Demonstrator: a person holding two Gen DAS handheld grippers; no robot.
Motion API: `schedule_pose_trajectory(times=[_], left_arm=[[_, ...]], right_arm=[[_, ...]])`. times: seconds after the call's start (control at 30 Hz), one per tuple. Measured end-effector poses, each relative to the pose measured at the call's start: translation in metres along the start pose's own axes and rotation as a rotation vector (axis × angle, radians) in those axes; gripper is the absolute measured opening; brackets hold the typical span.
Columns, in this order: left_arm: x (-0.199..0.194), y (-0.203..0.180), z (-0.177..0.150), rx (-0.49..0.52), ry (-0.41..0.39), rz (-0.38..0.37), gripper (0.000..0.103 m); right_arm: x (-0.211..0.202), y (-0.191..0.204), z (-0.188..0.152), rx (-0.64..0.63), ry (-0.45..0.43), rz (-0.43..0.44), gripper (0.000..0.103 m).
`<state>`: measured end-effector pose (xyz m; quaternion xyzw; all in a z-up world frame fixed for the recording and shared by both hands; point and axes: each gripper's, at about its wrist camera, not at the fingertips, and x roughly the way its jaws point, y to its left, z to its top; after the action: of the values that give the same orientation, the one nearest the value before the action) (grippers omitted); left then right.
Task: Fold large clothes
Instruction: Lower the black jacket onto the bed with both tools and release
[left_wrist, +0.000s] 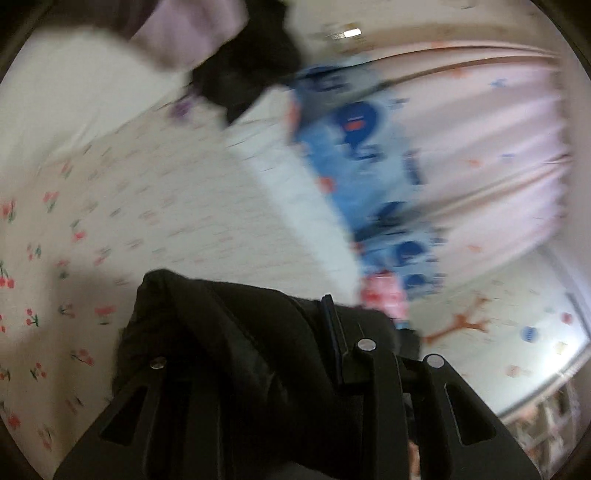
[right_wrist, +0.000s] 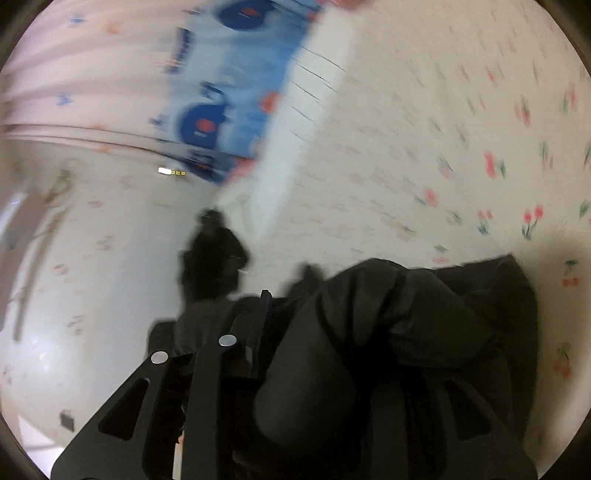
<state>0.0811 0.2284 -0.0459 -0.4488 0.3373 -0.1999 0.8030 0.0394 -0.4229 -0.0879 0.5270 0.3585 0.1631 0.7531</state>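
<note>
Both views are blurred by motion. My left gripper (left_wrist: 295, 314) is shut on a black garment (left_wrist: 221, 332), which bunches over its fingers above a bed sheet (left_wrist: 147, 206) with a small cherry print. My right gripper (right_wrist: 295, 306) is shut on the same black garment (right_wrist: 406, 325), bunched over its right finger. Another dark bundle of cloth (left_wrist: 243, 74) hangs at the top of the left wrist view, and a dark bundle (right_wrist: 214, 254) shows in the right wrist view. I cannot tell whether these are the other gripper.
A blue patterned cloth (left_wrist: 362, 158) lies along the bed's far edge, also in the right wrist view (right_wrist: 229, 92). Pink pleated curtains (left_wrist: 498, 147) hang behind it. A lilac cloth (left_wrist: 184, 33) is at the top left. A patterned wall (left_wrist: 498, 332) is at the right.
</note>
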Motion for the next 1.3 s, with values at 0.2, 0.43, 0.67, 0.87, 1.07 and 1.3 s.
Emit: schedule_pose_trajectory(times=[0.2, 0.43, 0.67, 0.87, 1.07, 1.3], left_arm=[[0.024, 0.022, -0.014, -0.006, 0.051, 0.078, 0.031], [-0.042, -0.017, 0.010, -0.103, -0.047, 0.005, 0.096], [-0.045, -0.091, 0.010, 0.110, -0.098, 0.040, 0.096], [0.063, -0.140, -0.019, 0.412, 0.031, 0.169, 0.096], [0.109, -0.056, -0.051, 0.340, 0.132, 0.248, 0.096], [0.089, -0.084, -0.053, 0.399, 0.129, 0.316, 0.096]], right_arm=[[0.003, -0.018, -0.011, 0.008, -0.004, 0.068, 0.044], [-0.054, 0.032, -0.011, 0.007, -0.138, 0.108, 0.096], [-0.022, 0.120, -0.023, -0.341, -0.119, -0.218, 0.096], [0.101, 0.162, -0.030, -0.689, -0.067, -0.562, 0.096], [0.135, 0.073, -0.027, -0.522, 0.042, -0.601, 0.096], [0.119, 0.109, -0.036, -0.656, 0.029, -0.676, 0.096]])
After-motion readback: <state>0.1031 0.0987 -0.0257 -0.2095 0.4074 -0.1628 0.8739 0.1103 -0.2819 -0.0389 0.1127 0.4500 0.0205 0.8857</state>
